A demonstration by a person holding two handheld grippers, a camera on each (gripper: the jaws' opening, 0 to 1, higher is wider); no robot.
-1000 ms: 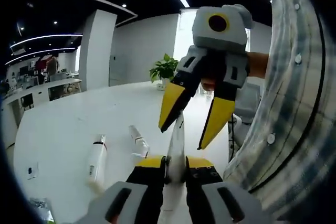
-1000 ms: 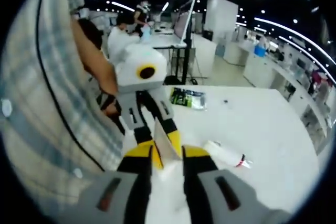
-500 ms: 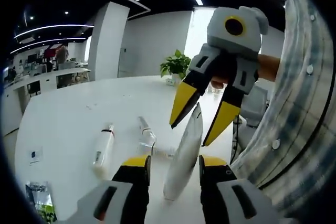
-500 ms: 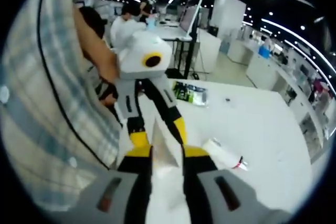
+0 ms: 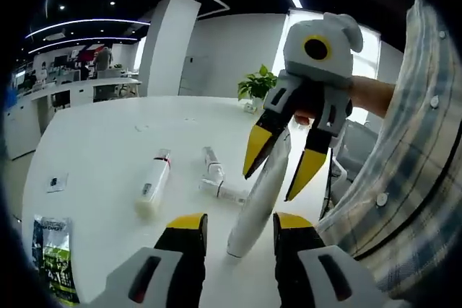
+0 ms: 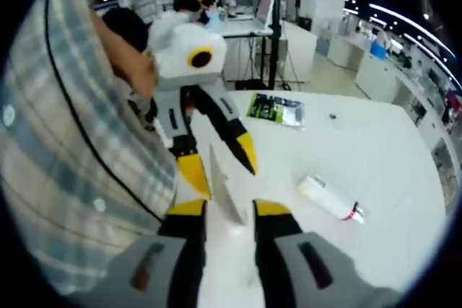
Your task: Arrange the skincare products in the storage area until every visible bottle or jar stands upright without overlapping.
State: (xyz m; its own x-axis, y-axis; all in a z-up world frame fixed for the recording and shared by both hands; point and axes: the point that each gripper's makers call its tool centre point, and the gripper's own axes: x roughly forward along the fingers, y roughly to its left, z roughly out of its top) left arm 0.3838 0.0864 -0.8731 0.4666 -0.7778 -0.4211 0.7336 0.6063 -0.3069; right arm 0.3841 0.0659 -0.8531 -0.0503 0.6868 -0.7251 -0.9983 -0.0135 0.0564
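We see a white tube [image 5: 258, 192] standing tilted on the white table [image 5: 94, 156], cap end down and crimped end up, between the two grippers; in the right gripper view the same white tube [image 6: 225, 189] shows its flat crimped edge rising between that view's own jaws. The right gripper [image 5: 278, 171] comes in from above in the left gripper view, its yellow-tipped jaws spread to either side of the tube's upper part; we cannot tell if they press on it. The left gripper [image 5: 234, 223] has its jaws parted wide around the tube's lower end, apart from it on both sides, holding nothing. In the right gripper view the left gripper [image 6: 220, 164] reaches down from the upper left, yellow tips just beside the tube. Farther out on the table we see a second white tube [image 5: 153, 182] lying flat with a red band near its cap, and a small bottle [image 5: 214, 165] lying beside it, with another small piece touching its near end; too small to tell what. A green and black packet [image 5: 53, 257] lies near the table edge. A person's plaid sleeve [image 5: 404, 178] runs along the right side.
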